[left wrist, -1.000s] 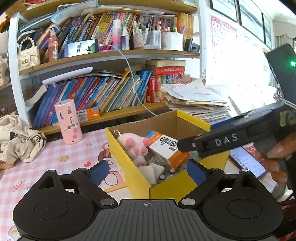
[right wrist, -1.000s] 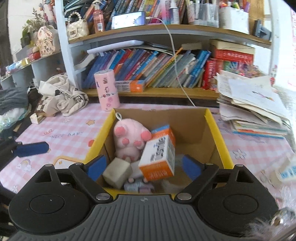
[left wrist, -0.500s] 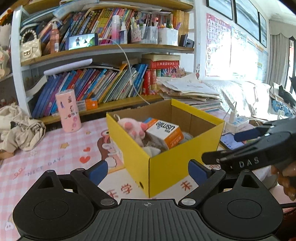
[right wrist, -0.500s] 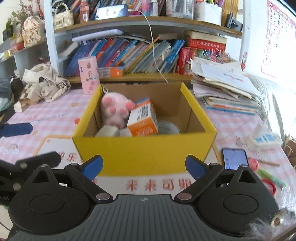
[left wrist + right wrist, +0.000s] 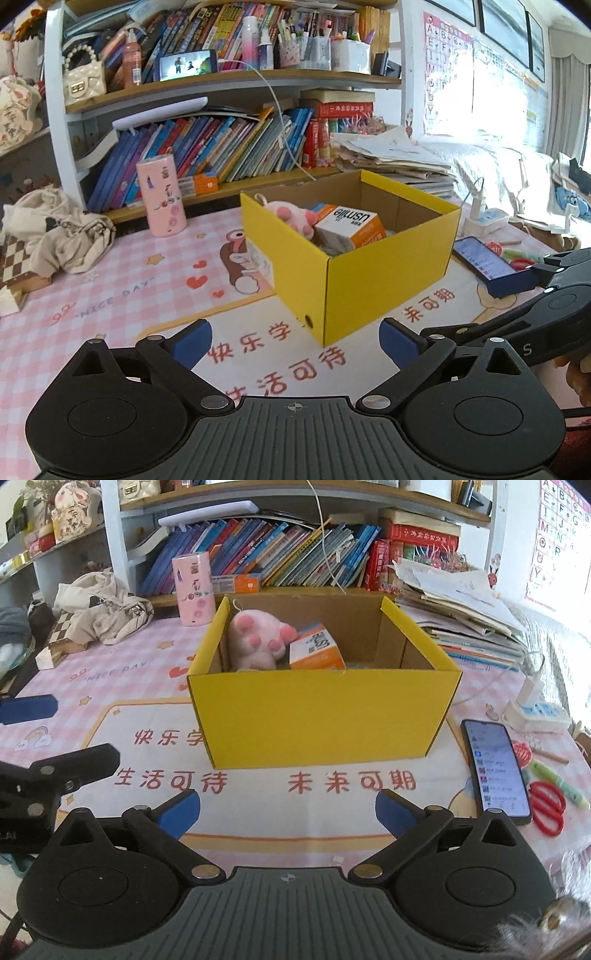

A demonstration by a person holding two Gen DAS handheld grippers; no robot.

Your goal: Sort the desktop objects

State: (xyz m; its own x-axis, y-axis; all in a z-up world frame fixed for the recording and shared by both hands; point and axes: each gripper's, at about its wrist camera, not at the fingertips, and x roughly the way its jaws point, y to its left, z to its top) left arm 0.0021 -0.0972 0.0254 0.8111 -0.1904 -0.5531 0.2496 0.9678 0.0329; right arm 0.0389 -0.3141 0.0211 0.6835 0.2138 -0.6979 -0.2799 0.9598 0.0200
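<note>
Pink checked mat (image 5: 122, 686) covers the desk; going L to R in the right wrist view: crumpled cream cloth (image 5: 107, 605) far left w/ a small chequered block beside it, then a pink cylinder (image 5: 194, 589) upright at the shelf foot, then the yellow box (image 5: 325, 716) mid-desk, then phone (image 5: 495, 771), red scissors (image 5: 548, 805) and a green pen (image 5: 557, 782) lying loose on the R. Box already holds a pink plush paw (image 5: 258, 642) and an orange-white carton (image 5: 317, 651), leaning together in its L half. Left gripper (image 5: 295, 343): jaws opening, nothing between them, pads over bare mat, box corner dead ahead. Right gripper (image 5: 288, 812): jaws opening too, also empty, facing the box's long front wall. Key relation, as I read it: what's left to sort is the R-side cluster, i.e. phone, scissors, pen, and it sits just R of the right gripper's R finger, well apart from the left one, w/ the box between. So right hand is the nearer, prob. the one to go. Phone's long axis runs roughly away from the camera, parallel to the fingers, so jaws could close across its short width w/o much wrist roll; it lies flat, so a pinch looks tricky.
</note>
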